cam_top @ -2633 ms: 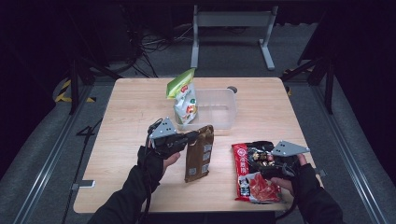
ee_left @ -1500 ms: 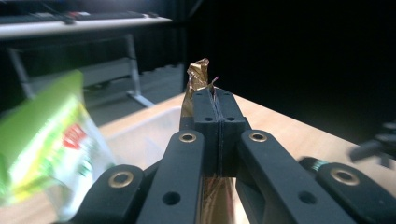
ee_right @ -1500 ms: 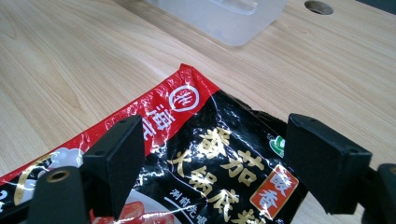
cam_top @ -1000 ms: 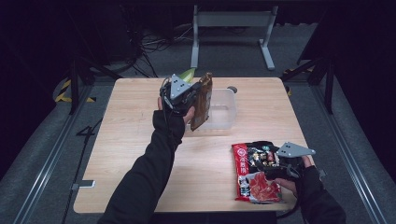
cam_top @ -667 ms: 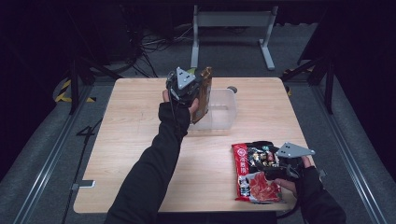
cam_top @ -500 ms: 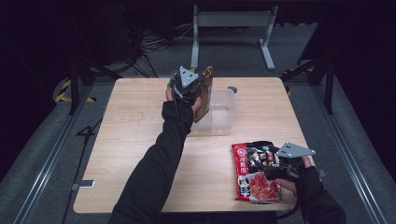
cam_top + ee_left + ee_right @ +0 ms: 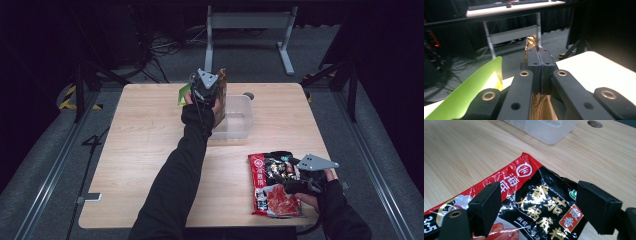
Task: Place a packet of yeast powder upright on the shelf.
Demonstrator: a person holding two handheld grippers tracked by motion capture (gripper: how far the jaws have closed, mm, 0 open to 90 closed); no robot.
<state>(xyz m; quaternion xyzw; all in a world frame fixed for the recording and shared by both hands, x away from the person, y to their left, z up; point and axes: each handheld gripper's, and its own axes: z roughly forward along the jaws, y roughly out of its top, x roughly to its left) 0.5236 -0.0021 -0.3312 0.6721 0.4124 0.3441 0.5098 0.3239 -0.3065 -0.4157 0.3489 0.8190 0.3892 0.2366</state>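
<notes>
Now left hand-held gripper (image 7: 214, 89) clamps gold pouch (image 7: 221, 82) — farther over clear tub (image 7: 235, 117), right hand-held gripper (image 7: 295, 186) open — unmoved

Spread tongs (image 7: 537, 207) over red packet (image 7: 524, 192)

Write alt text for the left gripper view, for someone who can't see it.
The left gripper, its two black jaws pressed shut, pinches the crinkled top edge of a gold foil packet. A bright green packet leans at lower left, with a pale tabletop at right and a dark room with a metal table frame behind.
</notes>
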